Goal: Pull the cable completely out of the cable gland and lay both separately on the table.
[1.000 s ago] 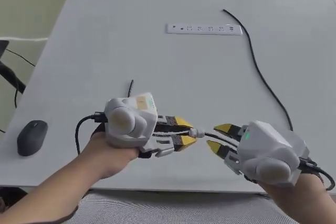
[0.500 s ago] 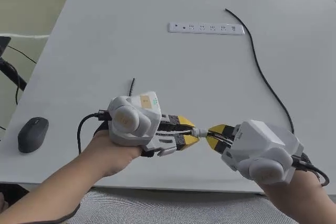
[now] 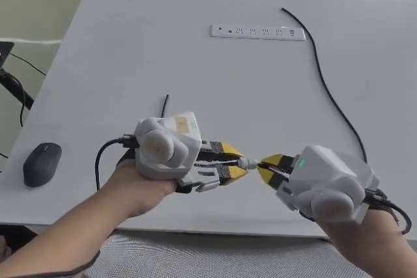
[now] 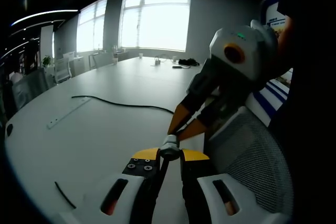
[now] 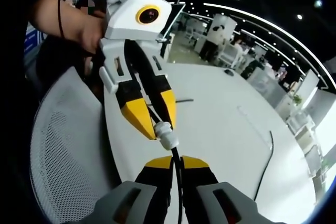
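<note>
- Office meeting room, by the look of it.
- Long white worktop (image 3: 163, 63) of conference size, rounded at its far end in the left gripper view.
- Power strip (image 3: 257, 32) lying on it, computer mouse (image 3: 42, 163) near one edge.
- Mesh-backed office chair (image 5: 63, 150) just beside the worktop.
- Wide windows (image 4: 152, 19) along one wall.
- Strip ceiling lights (image 4: 47, 12) overhead, further desks and chairs (image 5: 231, 51) beyond, blurred.
</note>
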The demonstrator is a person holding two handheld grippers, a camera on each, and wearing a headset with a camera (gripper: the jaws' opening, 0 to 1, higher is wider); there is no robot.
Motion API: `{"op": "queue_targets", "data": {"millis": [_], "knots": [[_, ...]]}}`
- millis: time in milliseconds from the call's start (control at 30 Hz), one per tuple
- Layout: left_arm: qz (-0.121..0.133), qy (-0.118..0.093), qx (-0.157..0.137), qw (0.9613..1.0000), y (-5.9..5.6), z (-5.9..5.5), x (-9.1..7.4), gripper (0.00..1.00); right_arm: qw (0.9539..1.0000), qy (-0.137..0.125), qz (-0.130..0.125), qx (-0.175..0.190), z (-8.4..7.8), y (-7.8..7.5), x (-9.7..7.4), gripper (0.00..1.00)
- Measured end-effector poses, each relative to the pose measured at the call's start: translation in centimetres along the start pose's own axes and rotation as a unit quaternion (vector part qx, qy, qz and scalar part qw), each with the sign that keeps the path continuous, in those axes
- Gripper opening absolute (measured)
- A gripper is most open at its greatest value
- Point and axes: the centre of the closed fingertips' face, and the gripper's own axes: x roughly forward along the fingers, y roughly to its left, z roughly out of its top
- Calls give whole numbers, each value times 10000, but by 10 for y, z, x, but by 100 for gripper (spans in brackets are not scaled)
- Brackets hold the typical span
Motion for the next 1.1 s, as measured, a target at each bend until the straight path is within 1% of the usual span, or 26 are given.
{"op": "queue_targets", "data": {"millis": [100, 200, 233, 267, 333, 367, 433, 467, 567, 667, 700, 733, 767, 900, 1000, 1033, 1067, 1100], "knots": [[13, 1, -4, 10000, 2, 0, -1, 15, 9999, 27, -29, 123, -4, -4, 1, 0], [32, -16, -14, 10000, 4, 0, -2, 15, 9993, 57, -115, 349, -8, -9, 1, 0], [41, -28, -26, 10000, 5, 1, -3, 15, 9985, 96, -201, 505, -11, -13, 0, 0], [49, -32, -21, 10000, 5, 1, -3, 15, 9973, 151, -236, 681, -15, -15, 1, 0], [54, -25, -24, 10000, 6, 1, -3, 15, 9949, 133, -278, 958, -19, -19, 1, 0], [58, -30, -27, 10000, 6, 1, -3, 15, 9946, 142, -293, 982, -20, -21, 1, 0], [69, -47, -32, 10000, 7, 1, -3, 15, 9919, 196, -353, 1204, -26, -25, 1, 0], [71, -48, -33, 10000, 8, 1, -3, 15, 9892, 192, -371, 1404, -29, -27, 1, 0], [80, -56, -30, 9999, 9, 2, -4, 15, 9832, 192, -403, 1768, -37, -32, 0, 0], [91, -60, -29, 9999, 10, 2, -4, 15, 9787, 233, -460, 1988, -47, -36, 1, 0], [96, -65, -27, 9999, 10, 2, -4, 15, 9758, 223, -465, 2126, -51, -36, 1, 0], [95, -66, -25, 9999, 9, 2, -4, 15, 9740, 209, -483, 2204, -54, -37, 2, 0], [96, -62, -22, 9999, 9, 2, -4, 15, 9698, 255, -525, 2368, -60, -38, 2, 0], [102, -54, -15, 9999, 9, 2, -5, 15, 9578, 338, -608, 2790, -77, -41, 2, 0], [108, -60, -13, 9999, 10, 2, -5, 15, 9517, 399, -729, 2954, -86, -45, 1, 0], [112, -59, -5, 9999, 10, 2, -5, 15, 9480, 437, -773, 3058, -91, -46, 1, 0], [113, -64, -2, 9999, 10, 2, -5, 15, 9466, 442, -768, 3099, -94, -47, 1, 0], [106, -63, -10, 9999, 10, 2, -4, 15, 9441, 486, -773, 3169, -99, -46, 2, 0]]}}
